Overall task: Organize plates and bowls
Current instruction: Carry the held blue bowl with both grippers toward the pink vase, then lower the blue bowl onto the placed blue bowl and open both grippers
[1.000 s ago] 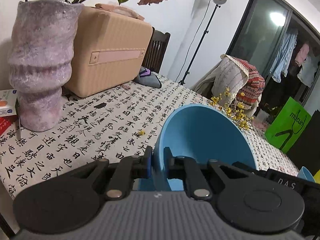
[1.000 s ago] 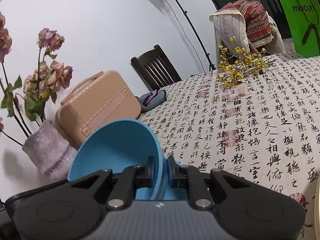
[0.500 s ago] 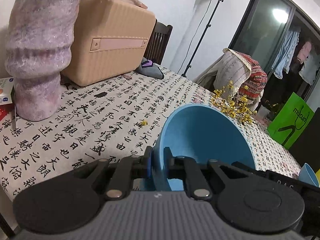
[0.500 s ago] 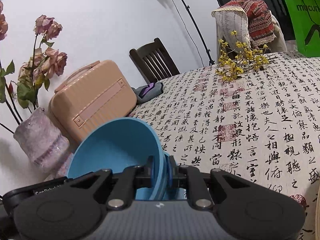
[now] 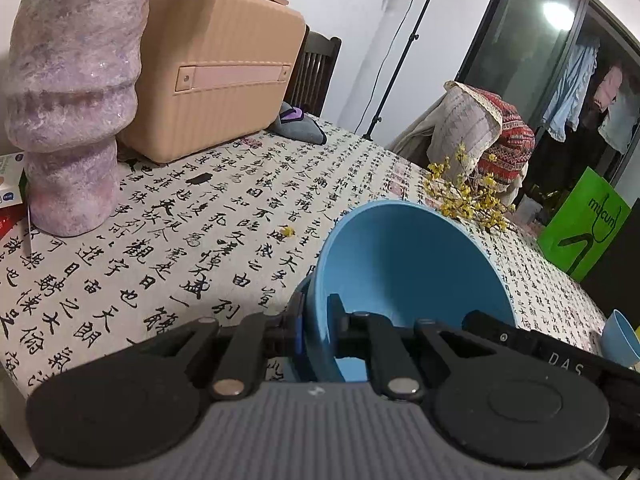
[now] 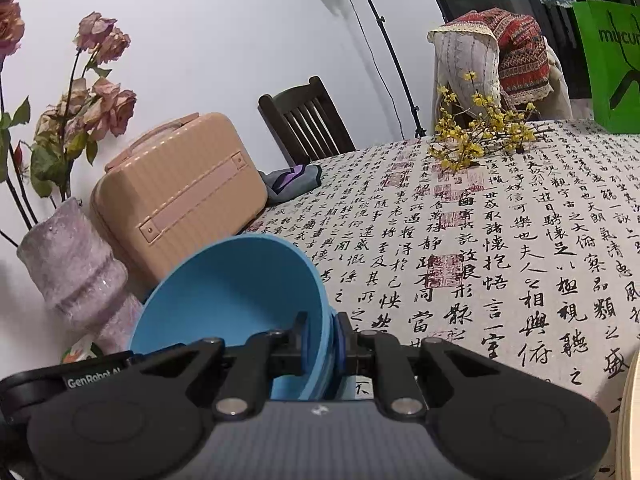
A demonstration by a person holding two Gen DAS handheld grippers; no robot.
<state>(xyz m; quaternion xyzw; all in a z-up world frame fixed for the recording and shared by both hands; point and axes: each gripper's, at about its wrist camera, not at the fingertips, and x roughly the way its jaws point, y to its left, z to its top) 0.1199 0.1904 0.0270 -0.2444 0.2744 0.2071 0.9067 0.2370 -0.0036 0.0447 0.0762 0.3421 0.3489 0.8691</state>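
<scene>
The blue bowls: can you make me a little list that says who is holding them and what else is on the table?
left gripper: jaws shut on the rim of a blue bowl
right gripper: jaws shut on the rim of another blue bowl
tilt: both bowls tipped
tablecloth: black writing
also on table: purple vase, peach case, yellow flower sprigs

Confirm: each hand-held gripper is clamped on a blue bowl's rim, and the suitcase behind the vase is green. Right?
Not quite. The suitcase is peach, not green, as the left wrist view shows. The rest holds: left hand-held gripper and right hand-held gripper each clamp a blue bowl by the rim.
</scene>
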